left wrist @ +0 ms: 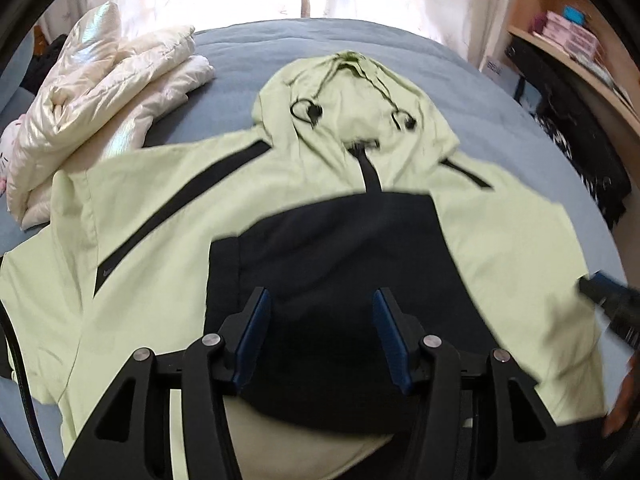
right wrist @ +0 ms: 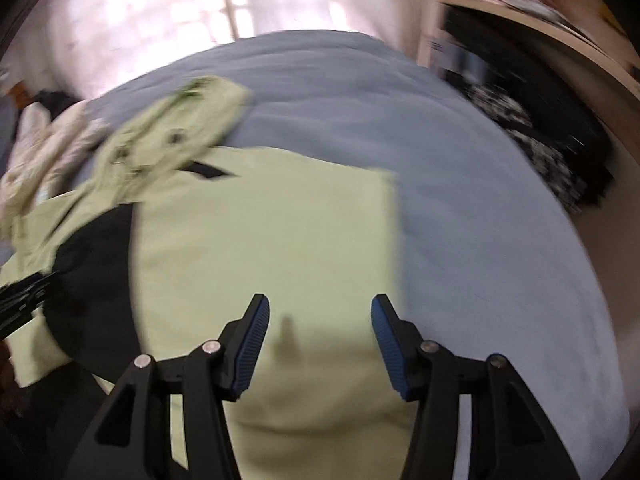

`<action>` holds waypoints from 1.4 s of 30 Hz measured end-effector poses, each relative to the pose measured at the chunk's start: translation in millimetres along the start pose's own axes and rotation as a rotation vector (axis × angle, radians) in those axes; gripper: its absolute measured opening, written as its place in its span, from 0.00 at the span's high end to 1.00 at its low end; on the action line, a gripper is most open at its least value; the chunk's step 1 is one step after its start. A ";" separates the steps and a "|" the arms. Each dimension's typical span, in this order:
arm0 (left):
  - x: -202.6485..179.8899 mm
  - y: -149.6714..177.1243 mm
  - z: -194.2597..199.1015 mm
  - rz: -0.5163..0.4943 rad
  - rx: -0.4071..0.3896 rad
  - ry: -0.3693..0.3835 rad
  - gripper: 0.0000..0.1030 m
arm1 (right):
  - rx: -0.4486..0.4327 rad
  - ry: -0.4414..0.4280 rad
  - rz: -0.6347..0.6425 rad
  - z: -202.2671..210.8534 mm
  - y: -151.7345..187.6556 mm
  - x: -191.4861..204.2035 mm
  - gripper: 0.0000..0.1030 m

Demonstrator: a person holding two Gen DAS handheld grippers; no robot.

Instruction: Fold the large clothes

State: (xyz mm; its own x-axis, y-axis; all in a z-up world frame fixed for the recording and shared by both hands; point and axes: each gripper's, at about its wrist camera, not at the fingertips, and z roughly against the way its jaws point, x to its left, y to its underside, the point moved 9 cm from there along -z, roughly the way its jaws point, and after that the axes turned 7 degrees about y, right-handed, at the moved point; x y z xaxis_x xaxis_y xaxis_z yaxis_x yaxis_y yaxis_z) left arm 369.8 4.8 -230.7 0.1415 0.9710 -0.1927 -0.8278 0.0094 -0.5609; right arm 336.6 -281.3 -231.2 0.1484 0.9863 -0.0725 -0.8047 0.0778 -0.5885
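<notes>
A pale green hooded jacket [left wrist: 168,232] with a black front panel [left wrist: 332,248] lies spread on the blue bed, hood [left wrist: 352,92] at the far end. My left gripper [left wrist: 320,320] is open and empty above the black panel. My right gripper [right wrist: 320,320] is open and empty above the jacket's folded-in right side [right wrist: 264,232]; the view is blurred. The right gripper also shows at the right edge of the left wrist view [left wrist: 612,300], and the left one at the left edge of the right wrist view [right wrist: 24,296].
A cream puffy jacket [left wrist: 100,92] lies on the bed's [left wrist: 400,52] far left. Wooden shelves [left wrist: 568,52] with boxes and dark clothes [left wrist: 576,132] stand on the right. Curtains hang behind the bed. Bare blue sheet [right wrist: 480,220] lies right of the jacket.
</notes>
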 end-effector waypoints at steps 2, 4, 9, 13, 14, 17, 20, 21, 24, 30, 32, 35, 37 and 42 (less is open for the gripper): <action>-1.1 -12.2 -6.5 0.013 -0.008 -0.006 0.49 | -0.013 -0.060 0.045 -7.9 -11.9 40.6 0.49; -1.6 -22.2 -19.0 0.023 -0.002 -0.017 0.49 | 0.002 -0.094 0.077 -19.9 -18.5 70.7 0.49; 4.7 -30.9 -51.2 0.044 0.006 -0.057 0.49 | 0.037 -0.093 0.083 -61.6 -31.0 101.6 0.49; 23.7 -32.3 -68.6 0.036 0.013 -0.096 0.49 | 0.030 0.005 0.044 -89.3 -42.6 60.5 0.50; 24.8 -33.6 -69.1 0.033 0.008 -0.088 0.49 | 0.021 0.029 0.019 -93.6 -46.2 38.1 0.50; 27.8 -35.5 -68.4 0.012 -0.009 -0.070 0.49 | -0.007 0.120 -0.021 -97.3 -50.7 -12.7 0.50; 27.5 -34.8 -65.6 0.016 -0.029 -0.069 0.49 | -0.009 0.184 -0.129 -98.8 -44.2 -66.7 0.49; 26.8 -33.8 -64.2 0.018 -0.033 -0.072 0.49 | 0.005 0.169 -0.211 -98.8 -38.1 -85.1 0.47; 24.3 -30.4 -61.0 0.016 -0.028 -0.089 0.49 | 0.026 0.119 -0.334 -97.8 -26.7 -108.0 0.47; 23.8 -24.8 -32.7 0.018 -0.033 -0.116 0.49 | 0.039 0.141 -0.328 -71.7 -9.6 -103.7 0.46; 25.0 -23.5 -16.6 0.034 -0.041 -0.108 0.49 | 0.047 0.130 -0.339 -60.4 -4.5 -98.3 0.46; 25.2 -21.0 9.3 0.037 -0.068 -0.101 0.48 | 0.054 0.103 -0.332 -40.0 1.7 -90.0 0.46; 25.6 -17.5 26.1 0.035 -0.083 -0.101 0.46 | 0.055 0.096 -0.315 -25.4 8.1 -82.7 0.46; 24.4 -1.4 70.4 0.006 -0.122 -0.104 0.42 | 0.066 0.069 -0.271 8.0 30.6 -60.2 0.46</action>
State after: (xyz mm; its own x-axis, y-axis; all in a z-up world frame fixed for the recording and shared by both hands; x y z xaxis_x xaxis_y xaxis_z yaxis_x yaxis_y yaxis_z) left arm 336.2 45.3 -177.9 0.0747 0.9906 -0.1149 -0.7553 -0.0190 -0.6551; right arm 298.5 -337.2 -238.4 0.3997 0.9163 0.0242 -0.7659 0.3484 -0.5404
